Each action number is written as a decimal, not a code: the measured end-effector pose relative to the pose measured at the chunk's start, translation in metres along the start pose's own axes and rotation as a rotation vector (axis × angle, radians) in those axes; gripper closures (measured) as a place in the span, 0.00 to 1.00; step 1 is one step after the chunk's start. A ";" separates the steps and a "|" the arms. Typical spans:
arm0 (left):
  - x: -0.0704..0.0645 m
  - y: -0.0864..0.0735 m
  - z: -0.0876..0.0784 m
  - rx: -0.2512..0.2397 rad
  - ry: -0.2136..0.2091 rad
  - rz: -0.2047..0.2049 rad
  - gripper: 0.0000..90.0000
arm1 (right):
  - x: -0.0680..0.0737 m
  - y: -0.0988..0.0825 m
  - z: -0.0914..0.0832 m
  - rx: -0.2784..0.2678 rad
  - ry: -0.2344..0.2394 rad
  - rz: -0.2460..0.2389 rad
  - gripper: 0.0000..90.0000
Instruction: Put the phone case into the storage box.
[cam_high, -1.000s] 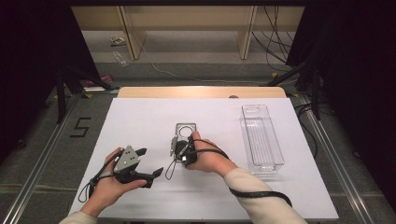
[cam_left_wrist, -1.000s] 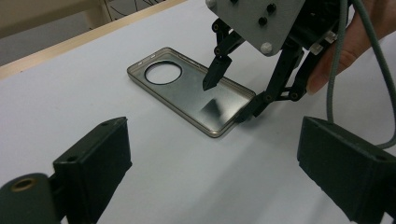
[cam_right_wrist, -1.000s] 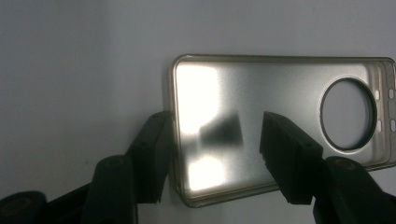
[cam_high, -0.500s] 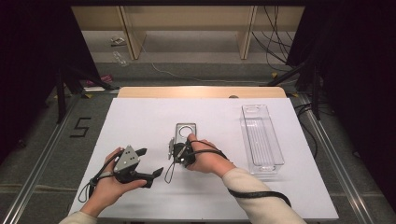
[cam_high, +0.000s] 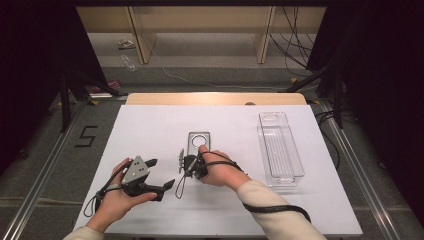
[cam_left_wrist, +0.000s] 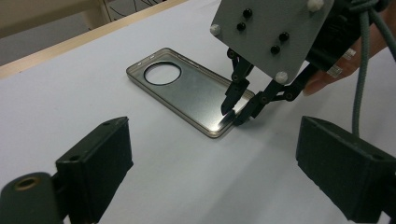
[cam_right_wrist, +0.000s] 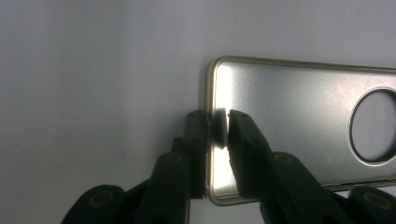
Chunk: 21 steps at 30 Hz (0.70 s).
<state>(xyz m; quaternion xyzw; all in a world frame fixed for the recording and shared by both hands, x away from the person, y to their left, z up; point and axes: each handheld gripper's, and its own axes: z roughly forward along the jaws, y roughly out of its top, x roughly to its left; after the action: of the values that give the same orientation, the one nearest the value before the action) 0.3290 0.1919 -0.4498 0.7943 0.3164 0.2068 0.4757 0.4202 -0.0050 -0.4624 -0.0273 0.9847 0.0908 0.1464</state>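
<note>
A grey phone case with a round camera hole lies flat in the middle of the white table, open side up. My right gripper stands at its near end. In the right gripper view the right gripper has just been closing, with one jaw outside and one inside the end wall of the phone case, and the pads press on that rim. The left gripper view shows the right gripper pinching the corner of the phone case. My left gripper rests open and empty to the left, its jaws wide apart.
A clear plastic tray lies lengthwise at the right of the white table. A wooden strip runs along the table's far edge. Cables trail from both grippers toward the near edge.
The right gripper's jaws have drawn together on the near end of the phone case. Both hands have stayed where they were, and the left gripper is unchanged.
</note>
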 end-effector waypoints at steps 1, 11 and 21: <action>0.000 0.000 0.000 -0.001 0.000 -0.001 0.11 | 0.000 0.000 0.000 0.003 0.002 0.010 0.89; 0.000 0.000 0.000 -0.001 0.001 -0.003 0.12 | 0.002 0.001 0.000 0.002 0.008 -0.006 0.96; 0.000 0.000 0.000 -0.004 0.002 -0.004 0.12 | 0.003 0.001 0.000 0.006 0.004 0.007 0.98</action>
<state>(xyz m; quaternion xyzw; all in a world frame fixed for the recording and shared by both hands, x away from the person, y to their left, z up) 0.3291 0.1919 -0.4499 0.7925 0.3182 0.2070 0.4773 0.4171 -0.0041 -0.4631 -0.0235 0.9853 0.0885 0.1443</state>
